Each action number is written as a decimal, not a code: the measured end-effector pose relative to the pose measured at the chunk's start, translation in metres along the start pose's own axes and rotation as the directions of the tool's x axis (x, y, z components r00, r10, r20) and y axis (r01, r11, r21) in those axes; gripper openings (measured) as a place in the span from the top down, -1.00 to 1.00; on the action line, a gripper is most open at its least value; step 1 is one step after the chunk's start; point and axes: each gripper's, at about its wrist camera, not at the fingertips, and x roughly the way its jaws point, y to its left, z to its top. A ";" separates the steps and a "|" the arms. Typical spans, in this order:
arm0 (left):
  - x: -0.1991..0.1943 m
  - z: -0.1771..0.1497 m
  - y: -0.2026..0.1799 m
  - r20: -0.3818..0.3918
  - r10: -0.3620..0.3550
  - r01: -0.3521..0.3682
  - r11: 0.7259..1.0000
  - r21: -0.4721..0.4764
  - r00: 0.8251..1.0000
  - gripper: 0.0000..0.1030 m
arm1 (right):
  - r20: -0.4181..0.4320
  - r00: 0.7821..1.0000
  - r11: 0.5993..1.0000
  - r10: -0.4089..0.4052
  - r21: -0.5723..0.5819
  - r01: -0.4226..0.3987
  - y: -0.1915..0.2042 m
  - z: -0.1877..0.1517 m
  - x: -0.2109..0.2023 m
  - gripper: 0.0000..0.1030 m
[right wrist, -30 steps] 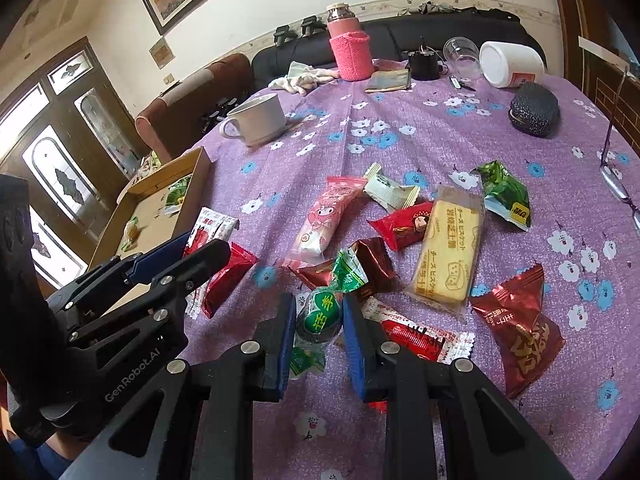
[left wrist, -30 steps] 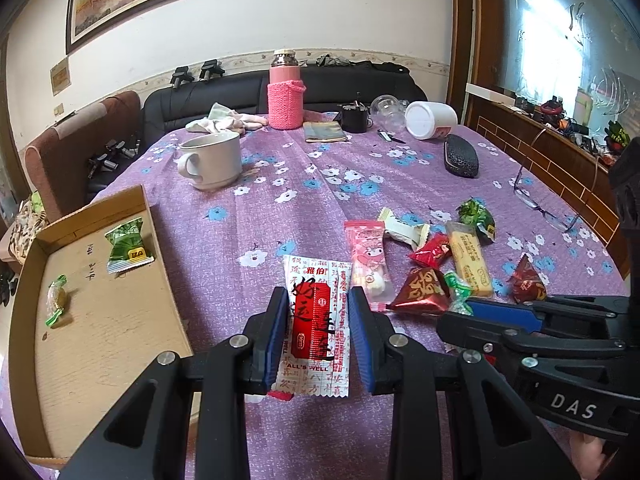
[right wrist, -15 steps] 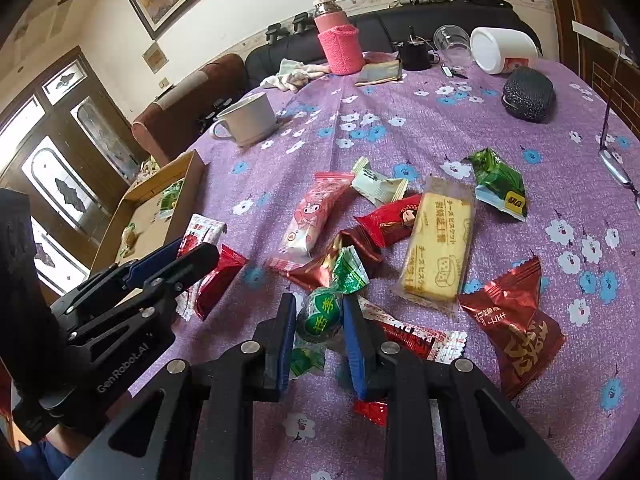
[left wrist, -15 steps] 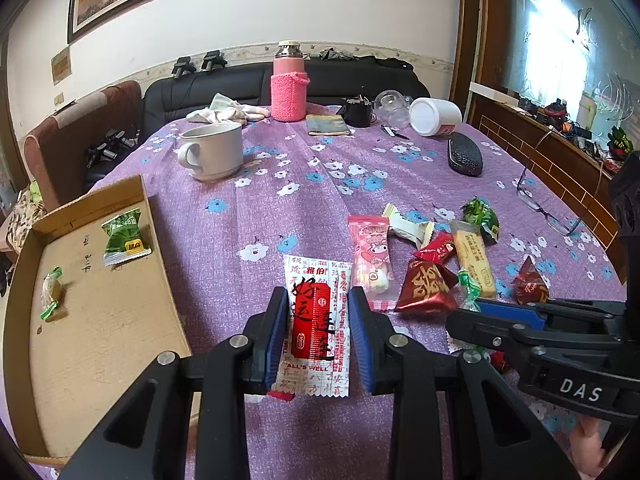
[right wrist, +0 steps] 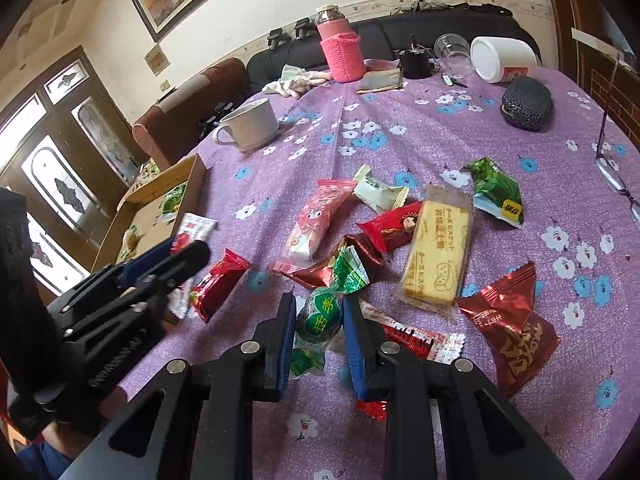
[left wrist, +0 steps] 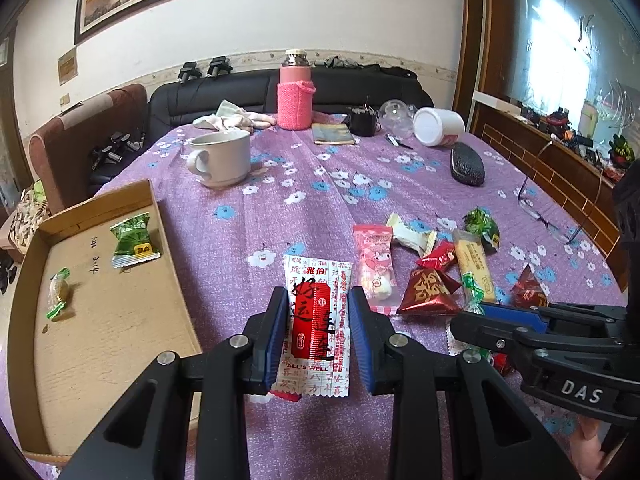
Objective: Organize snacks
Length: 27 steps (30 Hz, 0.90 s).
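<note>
Left hand-held gripper [left wrist: 318, 334] clamps a flat white-and-red snack sachet [left wrist: 316, 320] by its long edges, blue pads pressed to both sides; the sachet sits near the middle front of the worktop [left wrist: 304, 200], which is covered by a purple flowered cloth. Right hand-held gripper [right wrist: 319, 320] is closed narrow on a round green-wrapped candy [right wrist: 320, 314], pads touching its sides, one twisted wrapper end fanning out beyond the fingertips. Just beyond the candy lies a loose pile: a pink marshmallow pack [right wrist: 316, 220], a cheese biscuit bar [right wrist: 438, 252] in clear wrap, a green foil packet [right wrist: 496, 192], and a red foil pouch [right wrist: 512, 320] to the right. At the left edge of the worktop sits a shallow cardboard tray [left wrist: 100, 340]; it holds a green packet [left wrist: 134, 240] at its far end and a small twist-wrapped sweet [left wrist: 58, 294] near its left wall. A white mug [left wrist: 222, 158] stands farther back, well apart from the snacks.
</note>
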 end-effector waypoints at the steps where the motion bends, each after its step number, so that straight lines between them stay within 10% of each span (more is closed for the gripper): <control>1: -0.002 0.000 0.002 0.004 0.002 -0.002 1.000 -0.012 1.000 0.42 | 0.002 1.000 1.000 -0.004 0.001 0.004 0.000 0.000 0.000 0.51; 11: -0.053 -0.001 0.039 0.061 0.005 0.001 0.995 -0.103 0.998 0.42 | 0.015 1.000 0.999 -0.026 0.041 0.025 0.003 0.003 -0.006 0.51; 27: -0.068 -0.025 0.179 -0.011 0.172 -0.165 0.925 -0.342 0.985 0.41 | -0.063 0.985 0.977 0.160 -0.131 -0.167 0.144 0.031 0.025 0.50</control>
